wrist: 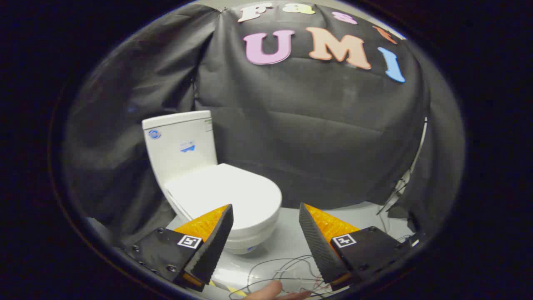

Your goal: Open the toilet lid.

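Fingers (265,208) of the gripper stand wide apart and hold nothing; the gap between them is free. Below and between the fingers, part of a person's hand (275,291) shows, just beside a tangle of thin wires (283,271) lying on the pale floor (291,237). Just ahead of the fingers, offset toward the left finger, stands a white toilet (216,183). Its lid (225,193) lies flat and closed over the seat, with the front edge near the left fingertip but not touching it. Behind the lid rises the cistern (179,143), upright, carrying small stickers. Black cloth (312,137) forms the booth wall behind the toilet.
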Motion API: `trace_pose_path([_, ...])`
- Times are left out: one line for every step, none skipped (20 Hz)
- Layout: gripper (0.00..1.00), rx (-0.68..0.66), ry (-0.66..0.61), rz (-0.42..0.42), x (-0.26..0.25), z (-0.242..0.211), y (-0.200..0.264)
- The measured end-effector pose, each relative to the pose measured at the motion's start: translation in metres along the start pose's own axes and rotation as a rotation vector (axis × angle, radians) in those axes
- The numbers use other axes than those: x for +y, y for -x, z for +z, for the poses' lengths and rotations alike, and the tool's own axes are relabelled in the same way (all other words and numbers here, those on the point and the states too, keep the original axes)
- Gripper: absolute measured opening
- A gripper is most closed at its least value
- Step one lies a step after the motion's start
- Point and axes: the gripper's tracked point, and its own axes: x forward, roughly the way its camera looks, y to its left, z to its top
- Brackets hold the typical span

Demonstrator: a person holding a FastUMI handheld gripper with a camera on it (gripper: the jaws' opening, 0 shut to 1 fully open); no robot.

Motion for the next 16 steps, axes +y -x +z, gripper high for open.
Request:
trace_pose_path([0.98, -0.016, -0.014, 0.001, 0.015, -0.003, -0.001])
trace_pose_path([0.98, -0.047, -0.038, -0.005, 0.029, -0.003, 0.001])
trace_pose_path([0.98, -0.082, -0.07, -0.011, 0.042, -0.002, 0.006])
trace_pose_path([0.98, -0.121, -0.106, -0.022, 0.055, -0.001, 0.013])
trace_pose_path([0.98, -0.158, -0.143, -0.033, 0.063, 0.001, 0.023])
trace_pose_path([0.98, -0.192, -0.176, -0.05, 0.071, 0.001, 0.034])
trace_pose_path([0.98, -0.222, -0.203, -0.068, 0.076, 0.001, 0.048])
trace_pose_path([0.98, -0.254, -0.227, -0.085, 0.082, 0.001, 0.062])
trace_pose_path([0.98, -0.3, -0.249, -0.092, 0.089, 0.004, 0.078])
trace_pose_path([0.98, -0.327, -0.256, -0.09, 0.098, 0.004, 0.091])
trace_pose_path([0.98, -0.331, -0.25, -0.104, 0.1, 0.0, 0.097])
trace_pose_path([0.98, -0.332, -0.245, -0.127, 0.098, -0.003, 0.104])
trace_pose_path([0.98, -0.342, -0.254, -0.147, 0.093, -0.001, 0.111])
trace_pose_path([0.98, -0.355, -0.266, -0.153, 0.093, 0.002, 0.115])
trace_pose_path([0.98, -0.374, -0.274, -0.155, 0.096, 0.005, 0.117])
trace_pose_path([0.98, -0.391, -0.276, -0.158, 0.098, 0.009, 0.119])
